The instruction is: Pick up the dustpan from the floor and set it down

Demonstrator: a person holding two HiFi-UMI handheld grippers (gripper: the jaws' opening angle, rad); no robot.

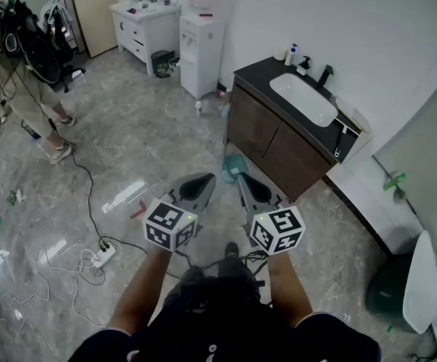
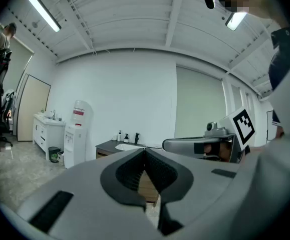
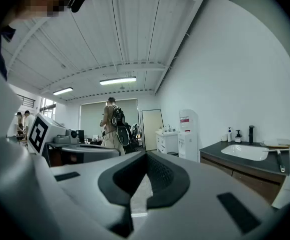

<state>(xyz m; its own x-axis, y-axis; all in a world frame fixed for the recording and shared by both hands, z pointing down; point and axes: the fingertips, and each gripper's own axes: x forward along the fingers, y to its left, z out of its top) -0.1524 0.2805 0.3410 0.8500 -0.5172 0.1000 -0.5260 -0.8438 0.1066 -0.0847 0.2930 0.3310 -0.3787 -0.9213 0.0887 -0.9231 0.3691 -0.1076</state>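
A teal thing, apparently the dustpan, lies on the marble floor beside the dark vanity; the gripper tips partly hide it. I hold both grippers level at waist height, side by side. My left gripper is shut with nothing in it; its jaws meet at their tips in the left gripper view. My right gripper is also shut and empty, its jaws touching in the right gripper view. Each gripper shows in the other's view: the right gripper and the left gripper.
A dark vanity with a white sink stands to the right. A water dispenser and a white cabinet stand at the back. A person with a backpack is at the left. A power strip with cables lies near my feet, and a green bin is at the lower right.
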